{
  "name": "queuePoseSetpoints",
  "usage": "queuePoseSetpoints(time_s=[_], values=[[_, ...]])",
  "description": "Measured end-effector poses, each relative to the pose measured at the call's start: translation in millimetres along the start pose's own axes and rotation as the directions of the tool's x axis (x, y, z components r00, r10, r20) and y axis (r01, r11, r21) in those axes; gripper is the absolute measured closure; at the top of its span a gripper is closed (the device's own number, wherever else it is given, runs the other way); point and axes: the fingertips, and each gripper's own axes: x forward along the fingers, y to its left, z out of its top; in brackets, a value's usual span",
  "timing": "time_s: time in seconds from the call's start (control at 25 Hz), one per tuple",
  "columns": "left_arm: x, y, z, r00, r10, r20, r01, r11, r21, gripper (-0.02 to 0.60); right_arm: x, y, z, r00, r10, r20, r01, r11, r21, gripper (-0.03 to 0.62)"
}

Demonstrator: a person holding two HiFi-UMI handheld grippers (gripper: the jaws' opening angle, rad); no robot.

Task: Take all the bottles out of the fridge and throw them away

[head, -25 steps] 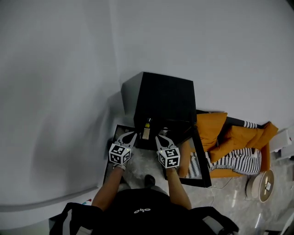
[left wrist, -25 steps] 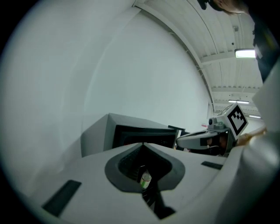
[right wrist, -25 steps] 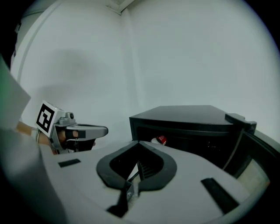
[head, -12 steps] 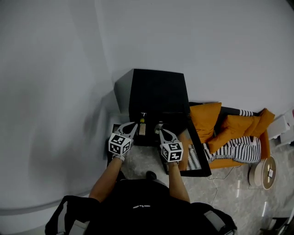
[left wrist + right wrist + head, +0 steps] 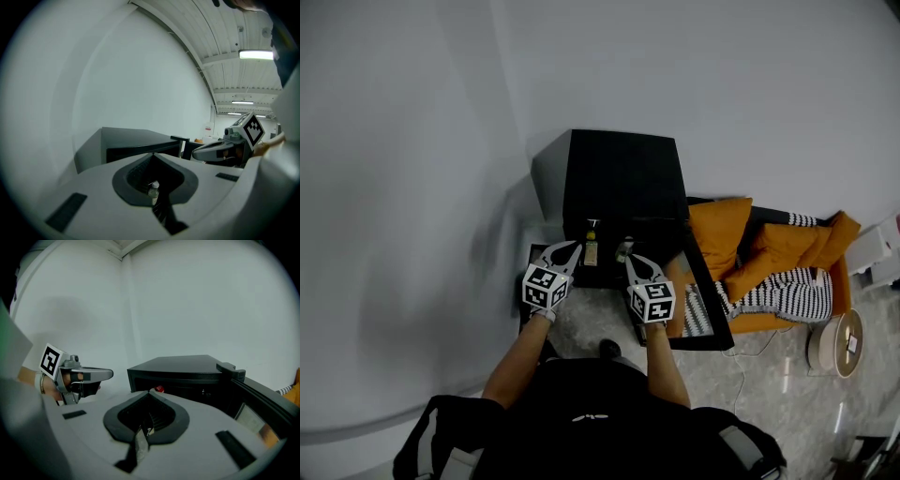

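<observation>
As the bottles stand now: an amber-labelled bottle [image 5: 591,250] and a second bottle [image 5: 624,249] are both upright inside the fridge [image 5: 619,178], side by side near its front edge. A red cap [image 5: 160,389] in the right gripper view hints at a further one, though I cannot say for sure.
Fridge: black, standing on the pale stone floor [image 5: 591,328] against the wall, with its door [image 5: 703,343] swung open to the right.
Left tool [image 5: 570,247]: jaws fully together with nothing in them, and the tip just short of the opening, left of the amber-labelled bottle.
Right tool [image 5: 631,260]: likewise closed and empty, with its tip just before the second bottle.
Done: by my reading only the door has been opened, and no bottle is out yet.
Left: open the jaws, take each bottle in turn and carry it to a bin. I cannot pick out a bin here.
Around: orange cushions [image 5: 722,248] lie beyond the door.
Against a second ago: the jaws were shut then too, and neither tool has taken anything. Both tools sit in much the same place before the opening. The right one is a shade farther from the amber-labelled bottle, so the second bottle now shows plainly between them. The bottles themselves have not shifted.
</observation>
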Motion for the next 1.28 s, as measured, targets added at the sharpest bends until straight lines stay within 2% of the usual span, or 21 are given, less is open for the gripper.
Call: queuePoseSetpoints(time_s=[0.44, 0.8, 1.24, 1.28], values=[[1.5, 3.0, -10.3, 0.998, 0.056, 0.011, -0.056, 0.998, 0.005, 0.576, -4.7, 3.6, 0.7, 1.0, 0.006, -0.002, -0.006, 1.0, -0.012, 0.585], [26.7, 1.2, -39.8, 0.994, 0.109, -0.002, -0.109, 0.994, -0.009, 0.575, -2.4, 1.2, -9.3, 0.999, 0.042, -0.023, -0.043, 0.999, -0.009, 0.585], [65.3, 25.1, -80.4, 0.967, 0.25, -0.042, -0.252, 0.967, -0.044, 0.575, 18.2, -9.4, -35.6, 0.985, 0.132, -0.116, -0.144, 0.984, -0.108, 0.585], [70.8, 26.4, -84.1, 0.967, 0.251, -0.049, -0.253, 0.966, -0.047, 0.552, 20.4, -13.0, -37.8, 0.983, 0.136, -0.121, -0.149, 0.983, -0.111, 0.585]])
